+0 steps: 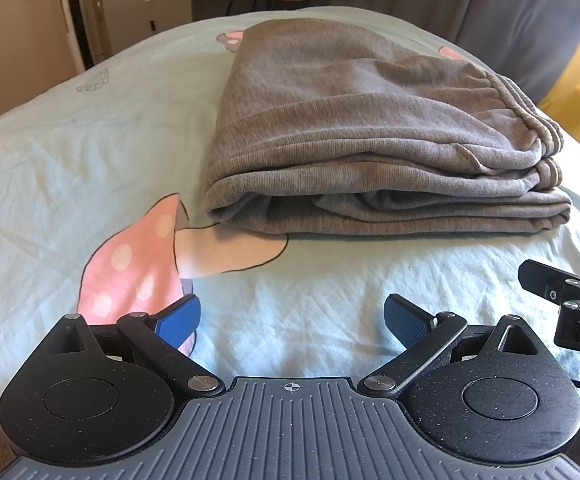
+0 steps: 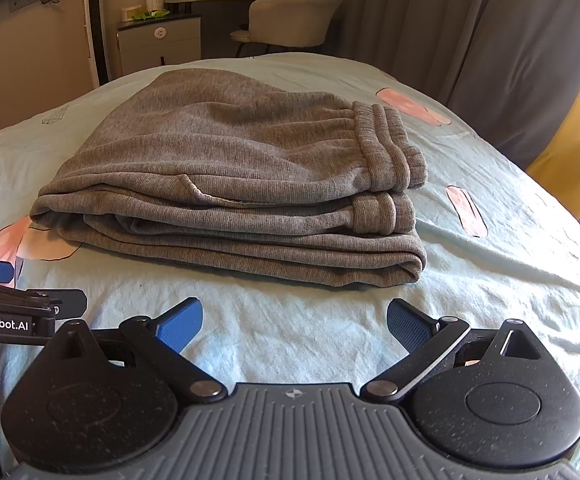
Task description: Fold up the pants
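Grey sweatpants [image 1: 362, 132] lie folded into a thick stack on the bed, waistband on the right side; they also show in the right wrist view [image 2: 229, 184]. My left gripper [image 1: 292, 320] is open and empty, hovering over the sheet a short way in front of the stack's near edge. My right gripper [image 2: 294, 322] is open and empty too, in front of the stack and to the right of the left one. Part of the right gripper shows at the right edge of the left wrist view [image 1: 570, 300], and part of the left gripper at the left edge of the right wrist view [image 2: 9, 312].
The bed has a pale blue sheet [image 1: 69, 152] with pink cartoon prints [image 1: 137, 268]. Beyond it stand a small cabinet [image 2: 159, 44], a cream chair [image 2: 290, 16], grey curtains [image 2: 470, 32] and a yellow curtain [image 2: 570, 152] on the right.
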Available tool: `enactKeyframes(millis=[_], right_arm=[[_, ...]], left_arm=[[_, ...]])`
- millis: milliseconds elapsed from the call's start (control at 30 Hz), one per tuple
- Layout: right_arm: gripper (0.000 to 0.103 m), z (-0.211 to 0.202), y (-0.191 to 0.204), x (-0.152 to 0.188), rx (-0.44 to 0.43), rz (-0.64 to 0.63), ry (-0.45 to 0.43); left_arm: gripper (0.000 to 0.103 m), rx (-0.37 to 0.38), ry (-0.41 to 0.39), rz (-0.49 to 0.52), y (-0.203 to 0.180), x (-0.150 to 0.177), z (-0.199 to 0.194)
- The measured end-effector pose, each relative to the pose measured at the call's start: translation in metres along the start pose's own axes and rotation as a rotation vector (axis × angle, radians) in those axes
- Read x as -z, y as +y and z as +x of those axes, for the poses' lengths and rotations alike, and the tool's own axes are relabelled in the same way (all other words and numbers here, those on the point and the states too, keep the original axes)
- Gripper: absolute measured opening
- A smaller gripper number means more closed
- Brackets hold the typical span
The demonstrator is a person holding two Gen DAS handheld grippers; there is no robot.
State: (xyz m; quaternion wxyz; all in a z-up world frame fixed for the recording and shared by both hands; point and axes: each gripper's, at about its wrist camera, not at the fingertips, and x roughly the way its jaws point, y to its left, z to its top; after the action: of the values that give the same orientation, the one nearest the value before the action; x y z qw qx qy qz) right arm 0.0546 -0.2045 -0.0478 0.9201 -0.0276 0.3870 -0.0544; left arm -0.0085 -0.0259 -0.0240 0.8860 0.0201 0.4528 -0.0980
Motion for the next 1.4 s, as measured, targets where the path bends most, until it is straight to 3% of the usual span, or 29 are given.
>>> enactKeyframes(millis=[1400], right_arm=[[0.099, 0.0011, 0.0006, 0.0009, -0.006, 0.013, 0.003]], left_arm=[[0.101, 0.004, 0.005, -0.004, 0.0009, -0.0004, 0.0021]])
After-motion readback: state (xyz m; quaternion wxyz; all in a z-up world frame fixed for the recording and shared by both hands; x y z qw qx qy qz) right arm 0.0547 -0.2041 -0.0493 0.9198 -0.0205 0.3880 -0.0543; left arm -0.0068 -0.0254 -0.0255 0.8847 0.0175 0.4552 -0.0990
